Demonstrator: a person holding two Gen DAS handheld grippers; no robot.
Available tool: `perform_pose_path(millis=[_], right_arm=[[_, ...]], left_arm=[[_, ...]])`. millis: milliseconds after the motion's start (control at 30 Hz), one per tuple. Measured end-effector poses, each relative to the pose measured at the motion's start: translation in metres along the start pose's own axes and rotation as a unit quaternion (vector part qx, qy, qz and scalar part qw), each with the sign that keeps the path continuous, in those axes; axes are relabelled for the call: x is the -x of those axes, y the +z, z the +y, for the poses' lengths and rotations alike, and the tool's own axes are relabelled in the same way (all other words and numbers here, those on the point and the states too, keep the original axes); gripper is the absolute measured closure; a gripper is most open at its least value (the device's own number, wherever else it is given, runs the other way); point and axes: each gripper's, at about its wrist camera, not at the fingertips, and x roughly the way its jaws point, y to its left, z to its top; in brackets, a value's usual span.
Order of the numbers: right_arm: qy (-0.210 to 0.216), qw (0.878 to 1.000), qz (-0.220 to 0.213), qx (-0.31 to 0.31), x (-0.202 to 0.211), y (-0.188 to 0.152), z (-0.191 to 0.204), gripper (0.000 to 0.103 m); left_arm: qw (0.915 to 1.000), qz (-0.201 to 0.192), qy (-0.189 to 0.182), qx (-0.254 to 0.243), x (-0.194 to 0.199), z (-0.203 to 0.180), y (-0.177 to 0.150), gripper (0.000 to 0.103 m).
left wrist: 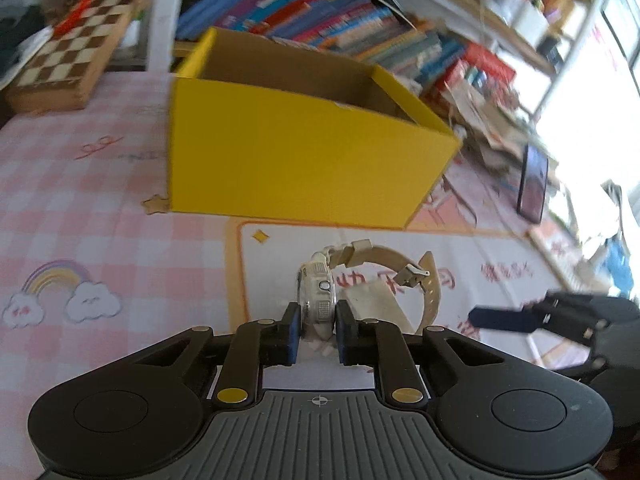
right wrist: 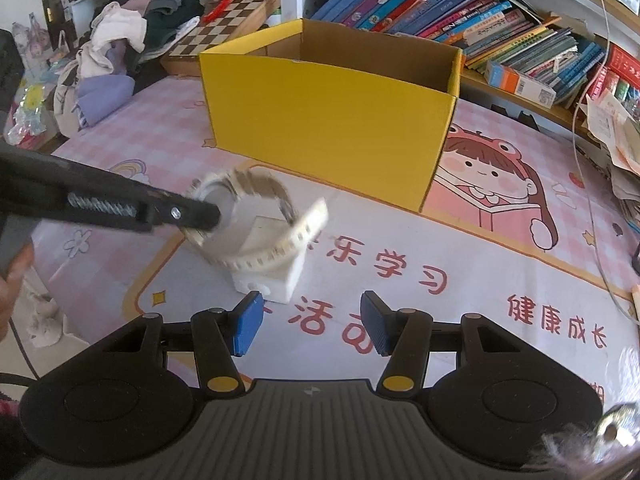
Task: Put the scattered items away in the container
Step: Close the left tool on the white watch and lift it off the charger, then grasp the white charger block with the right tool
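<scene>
**Left gripper pinches the cream watch in front of the yellow box**

The left gripper (left wrist: 318,330) has its blue-padded jaws pressed onto the case of a cream-coloured plastic wristwatch (left wrist: 320,296), gripping it edge-on, one pad on each face. The watch's strap (left wrist: 400,264) loops away from the fingers to the right, its buckle end hanging free. In the right wrist view the same watch (right wrist: 248,216) looks blurred, raised just above a small white block (right wrist: 272,276) that lies on the pink checked cartoon-printed table mat (right wrist: 500,240).

The right gripper (right wrist: 312,326) hovers low over the mat, just in front of the white block, its blue pads spread wide and gripping nothing.

An open yellow cardboard box (left wrist: 296,156) with a plain brown inside stands on the mat just beyond the watch; what it holds cannot be seen from these angles. Behind it to the left sits a wooden chessboard (left wrist: 68,64), and a shelf of tilted colourful books (right wrist: 480,20) runs along the back. A dark phone (left wrist: 532,184) stands propped upright at the far right of the left wrist view.
</scene>
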Motion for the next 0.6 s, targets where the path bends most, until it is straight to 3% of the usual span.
perform_pose_path(millis=[600], right_arm=[[0.031, 0.999, 0.027, 0.023, -0.029, 0.021, 0.026, 0.051]], left_arm=[[0.9966, -0.030, 0.058, 0.051, 0.043, 0.034, -0.017, 0.086]])
